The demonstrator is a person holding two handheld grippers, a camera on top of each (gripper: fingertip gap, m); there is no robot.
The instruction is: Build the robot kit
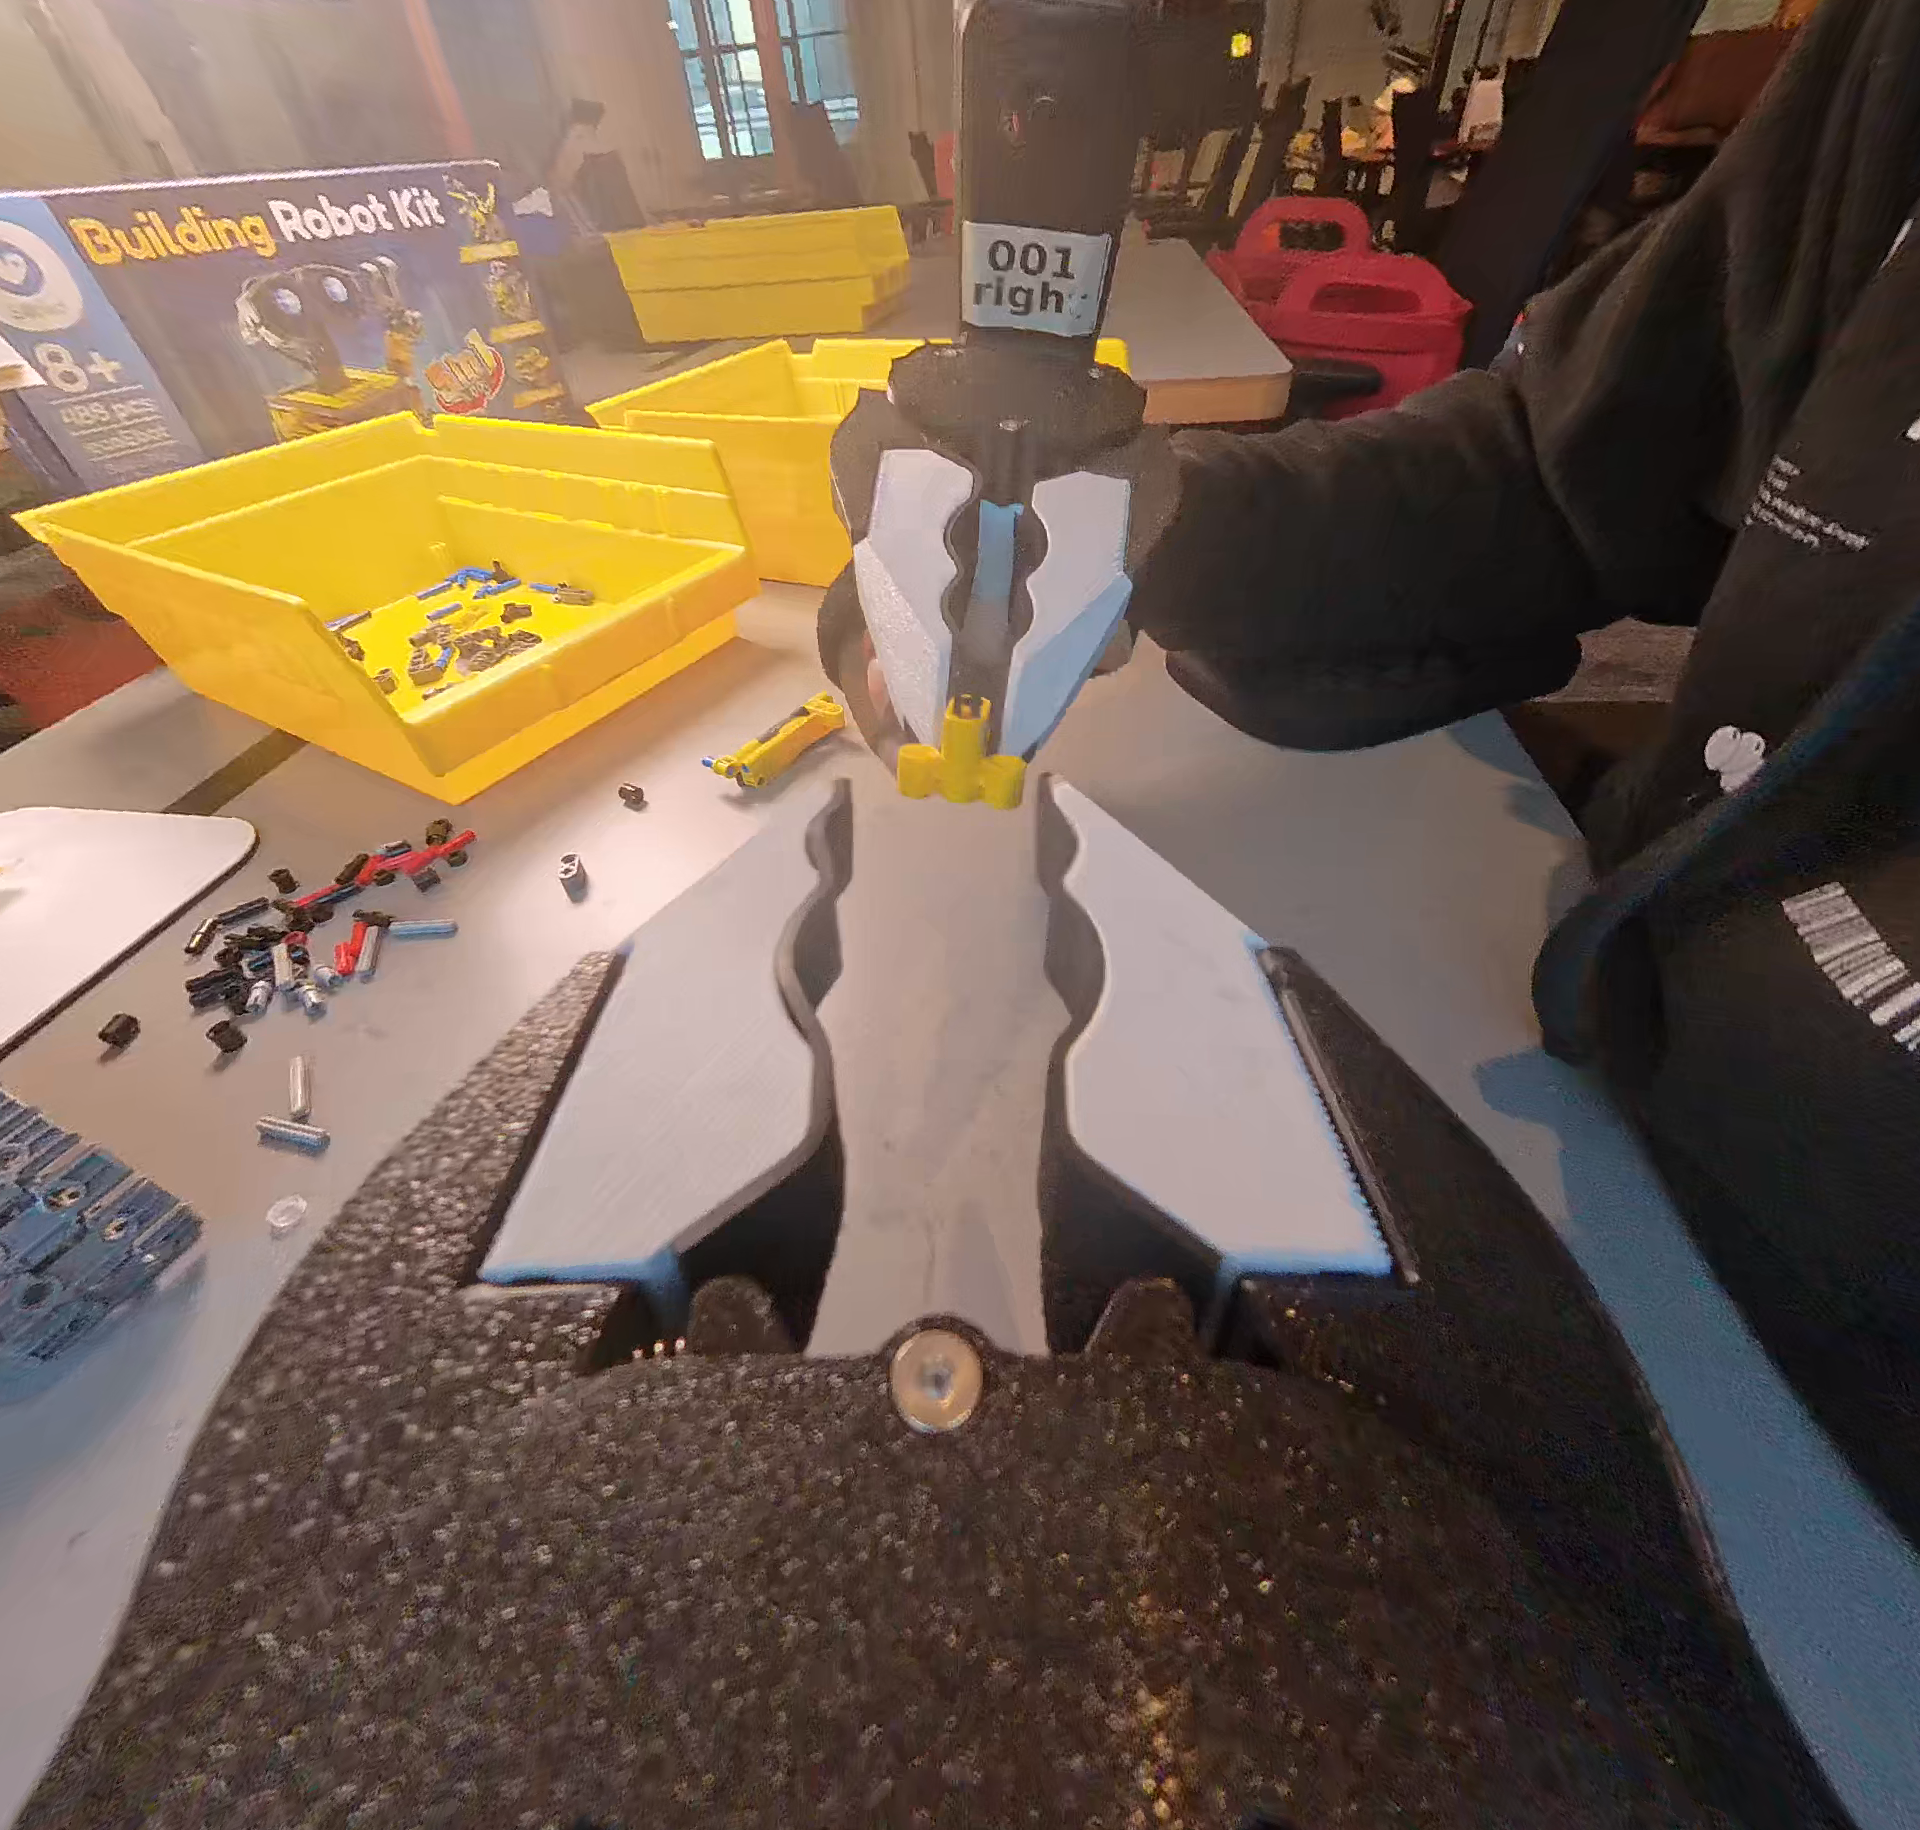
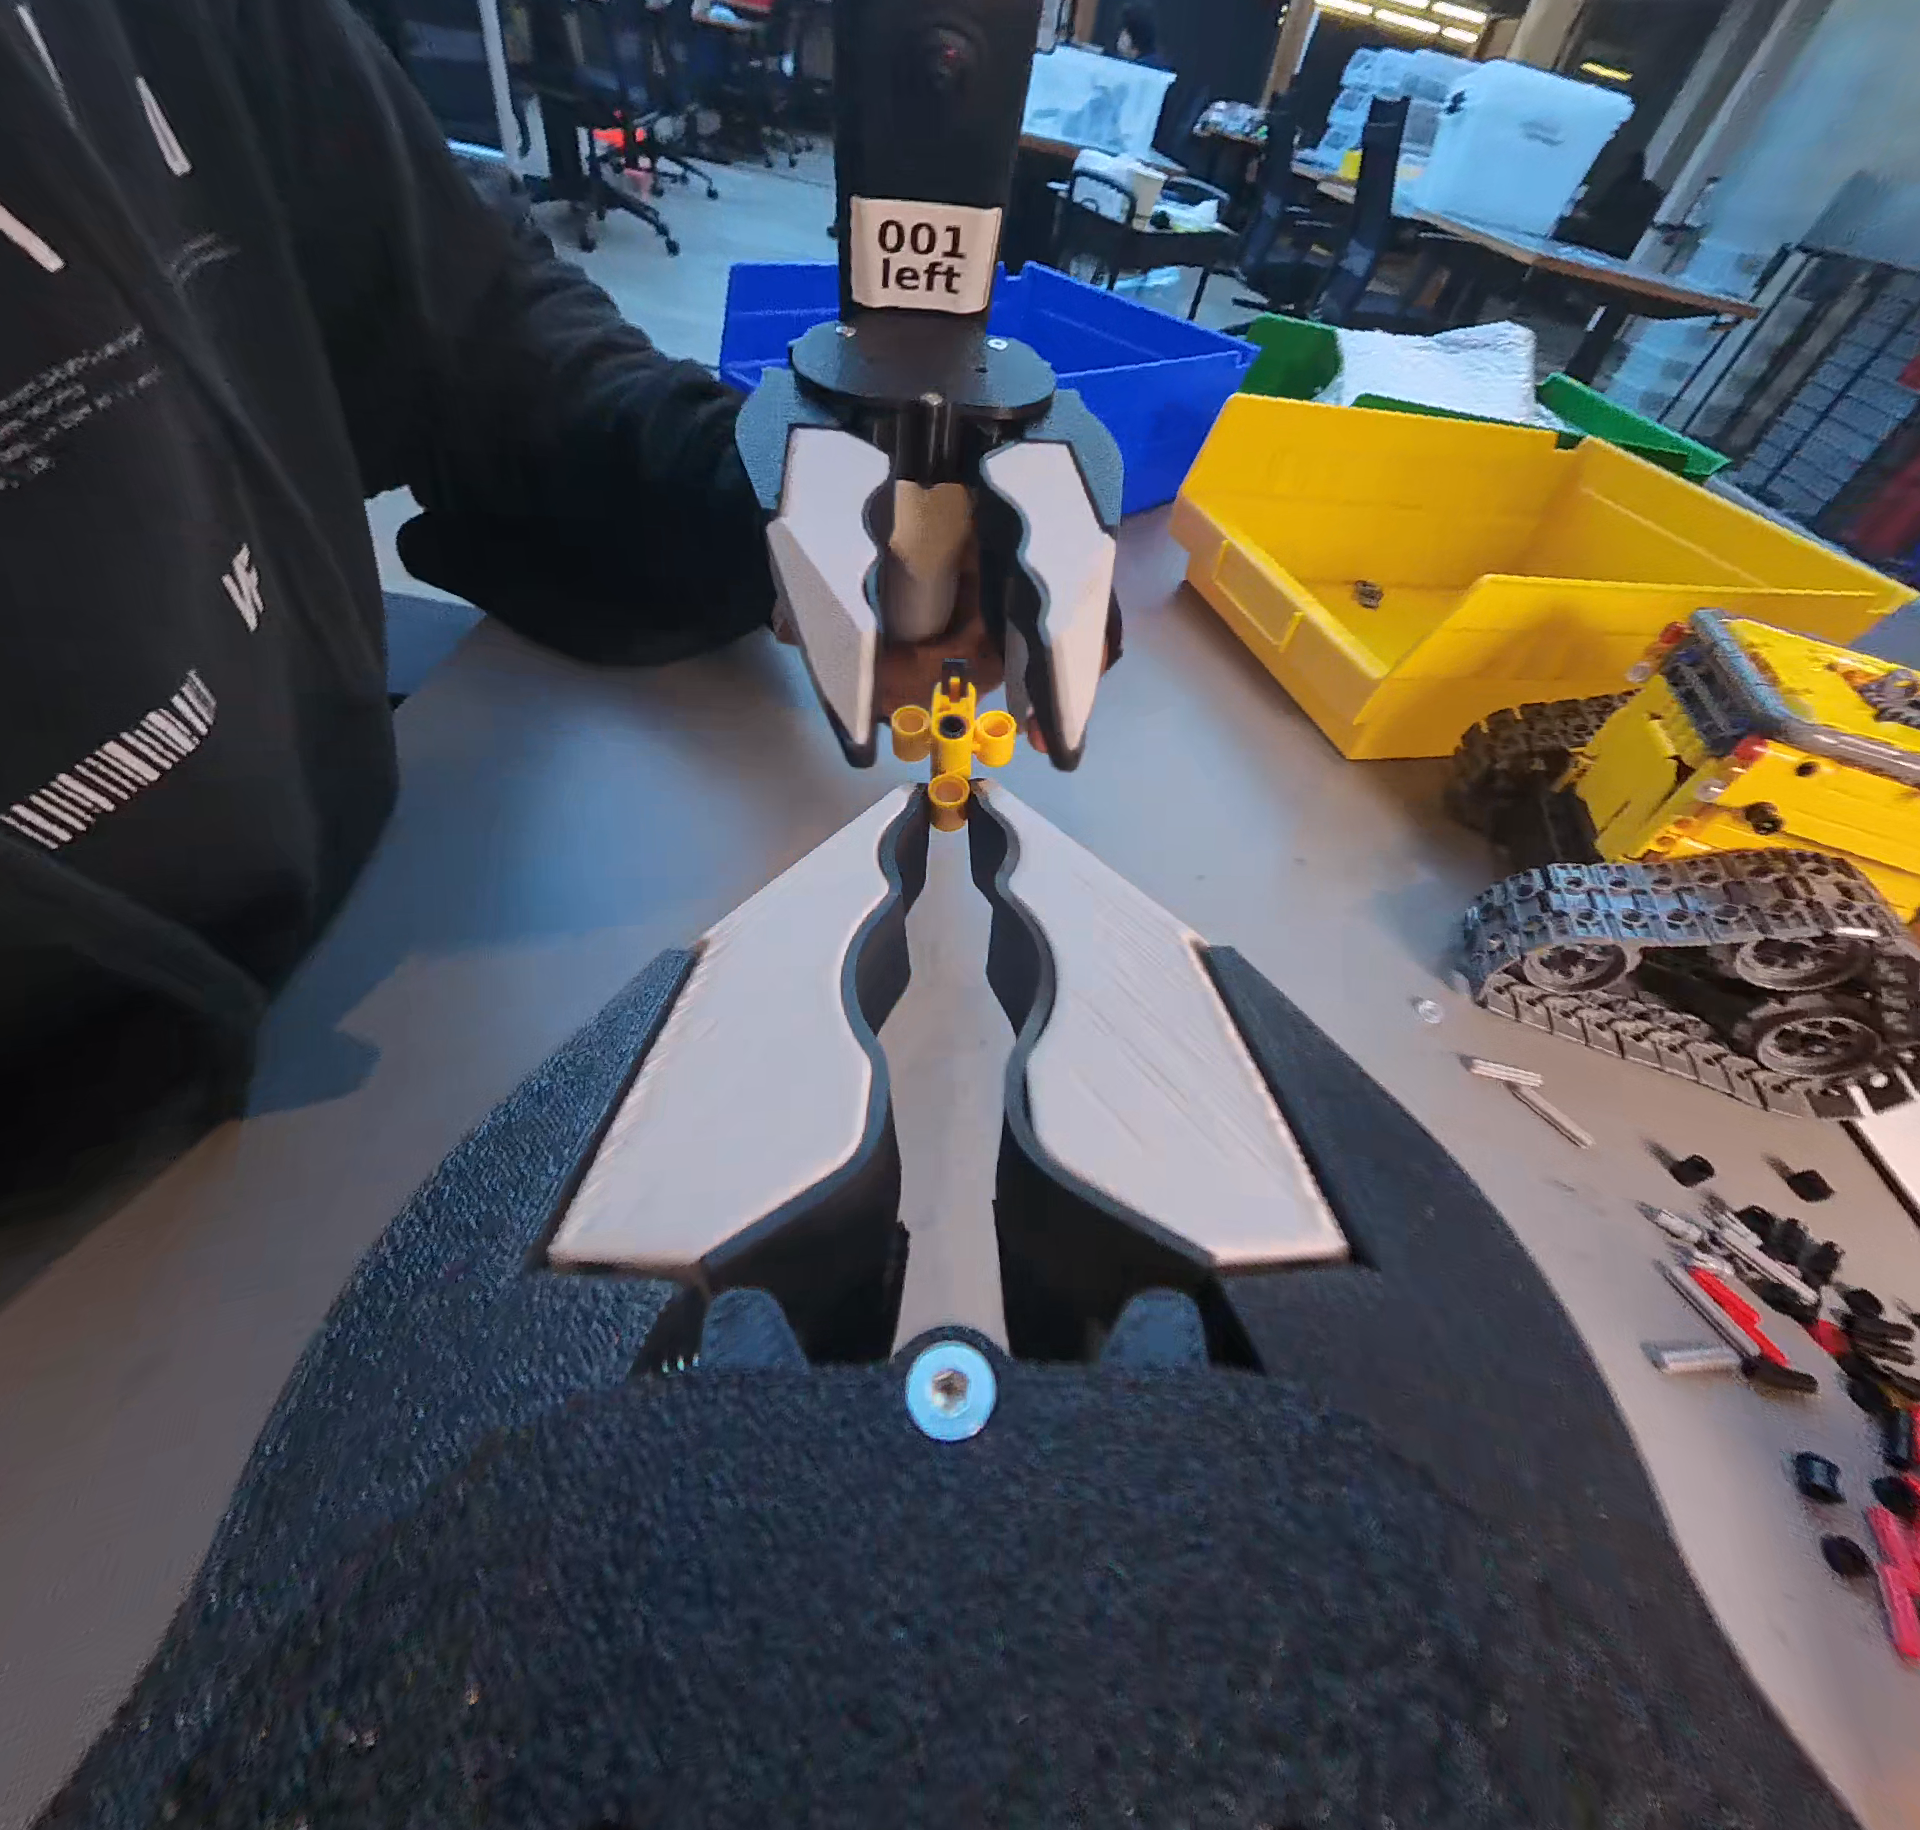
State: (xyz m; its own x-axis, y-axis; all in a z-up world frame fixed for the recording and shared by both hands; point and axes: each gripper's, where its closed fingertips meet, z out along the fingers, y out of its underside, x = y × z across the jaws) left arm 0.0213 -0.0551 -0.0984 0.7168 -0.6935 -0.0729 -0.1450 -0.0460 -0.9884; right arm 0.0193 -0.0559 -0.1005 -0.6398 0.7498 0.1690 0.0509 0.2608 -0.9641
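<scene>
The right gripper (image 2: 948, 793) pinches a yellow, cross-shaped plastic connector (image 2: 951, 741) between its grey, wavy-edged fingers. Facing it above the smooth grey desk (image 1: 1299, 876), the left gripper (image 1: 943, 793) has fingers spread wide, empty, tips flanking the connector.

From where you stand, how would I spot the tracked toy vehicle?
Start at the grey table in the right wrist view and find the open yellow plastic bin. Just in front stands the yellow brick-built vehicle, the only assembled model, on black rubber tracks, with loose pieces nearby.
</scene>
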